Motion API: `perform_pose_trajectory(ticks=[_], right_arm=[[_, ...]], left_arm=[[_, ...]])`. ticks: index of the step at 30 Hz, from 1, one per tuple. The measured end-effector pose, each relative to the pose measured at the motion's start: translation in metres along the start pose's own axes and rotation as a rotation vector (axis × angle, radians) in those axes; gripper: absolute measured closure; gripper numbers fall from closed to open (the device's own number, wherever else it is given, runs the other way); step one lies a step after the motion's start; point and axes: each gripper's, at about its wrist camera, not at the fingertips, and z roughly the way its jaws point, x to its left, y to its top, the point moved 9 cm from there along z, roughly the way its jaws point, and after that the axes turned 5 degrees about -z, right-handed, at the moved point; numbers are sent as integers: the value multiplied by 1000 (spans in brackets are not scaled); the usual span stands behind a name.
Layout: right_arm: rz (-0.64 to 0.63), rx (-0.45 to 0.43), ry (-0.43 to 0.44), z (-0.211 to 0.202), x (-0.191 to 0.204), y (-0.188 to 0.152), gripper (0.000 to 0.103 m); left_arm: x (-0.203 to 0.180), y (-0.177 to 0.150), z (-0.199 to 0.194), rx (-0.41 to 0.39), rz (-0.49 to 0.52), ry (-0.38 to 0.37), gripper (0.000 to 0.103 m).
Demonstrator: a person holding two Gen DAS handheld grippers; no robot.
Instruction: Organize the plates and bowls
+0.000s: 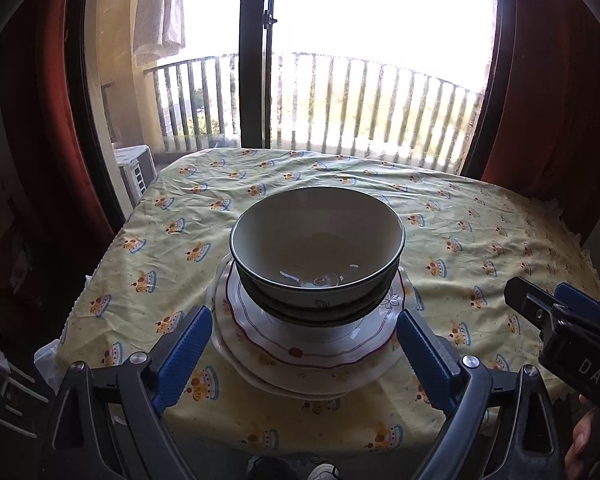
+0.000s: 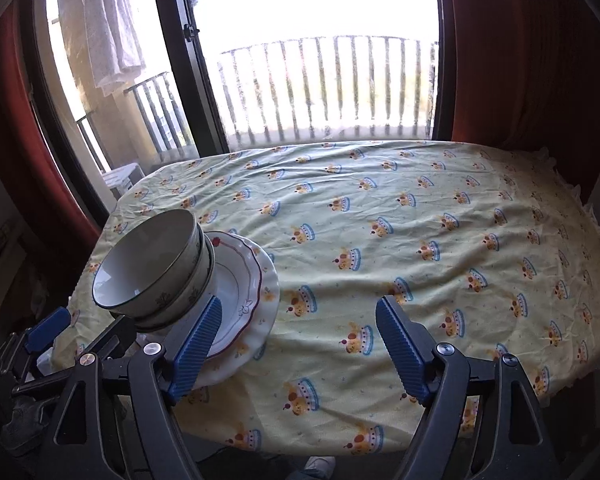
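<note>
Sunlit balcony rails (image 1: pixel 340 100) glare behind the tabletop (image 1: pixel 480 232). Bowls (image 1: pixel 316 248) sit nested on stacked plates (image 1: pixel 312 344) (near edge, about six o'clock). Left tongs (image 1: pixel 304 356) spread wide around the stack, not touching; right tongs (image 2: pixel 300 344), at its three o'clock, spread over bare cloth.

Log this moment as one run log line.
bowls: nested on plates | left gripper: open, empty | right gripper: open, empty | tablecloth
</note>
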Motion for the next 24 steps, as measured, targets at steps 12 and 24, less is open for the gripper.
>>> perform_pose_trajectory(ticks=[12,24], right_arm=[[-14,-53,-122,-16,-40,-40,16],[3,-26,-101,-16,-43,-49,10]], left_arm=[[-17,-30,1,-14,26,4,8],[-26,-35,-3,-10,30,-20,8]])
